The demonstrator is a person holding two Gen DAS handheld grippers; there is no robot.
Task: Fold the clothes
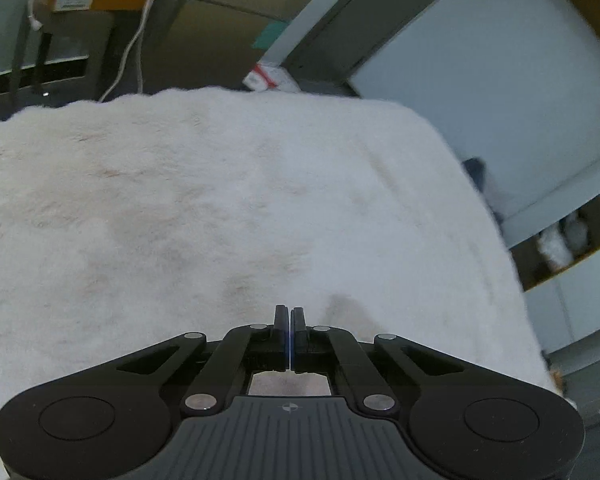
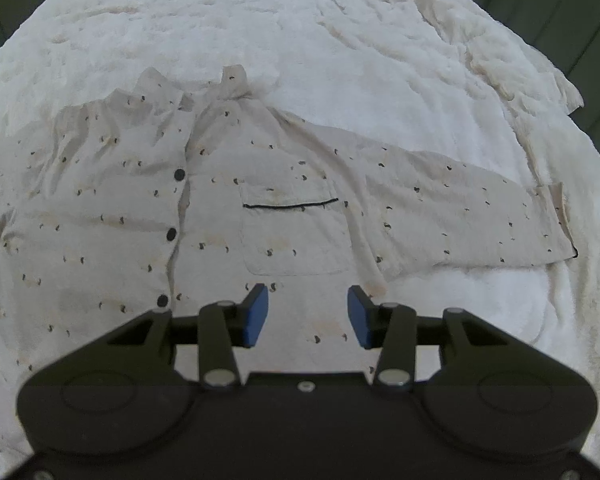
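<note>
**Shirt flat, no grip yet**

Shirt [image 2: 204, 208] lies spread, front up, on white fluffy blanket [image 2: 340, 40]; one sleeve [image 2: 460, 216] stretched out to the side. R gripper [image 2: 308, 312] hovers over lower front, jaws spread, empty. L gripper [image 1: 290, 320] over bare blanket, jaws pressed together, nothing betw. Fabric prob. thin, limp, light; best pinch at cuff or hem edge. Blanket edges near; room beyond collar.

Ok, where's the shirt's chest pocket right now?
Right wrist view: the chest pocket sits mid-frame, right of the button placket, just beyond the open right gripper.
</note>
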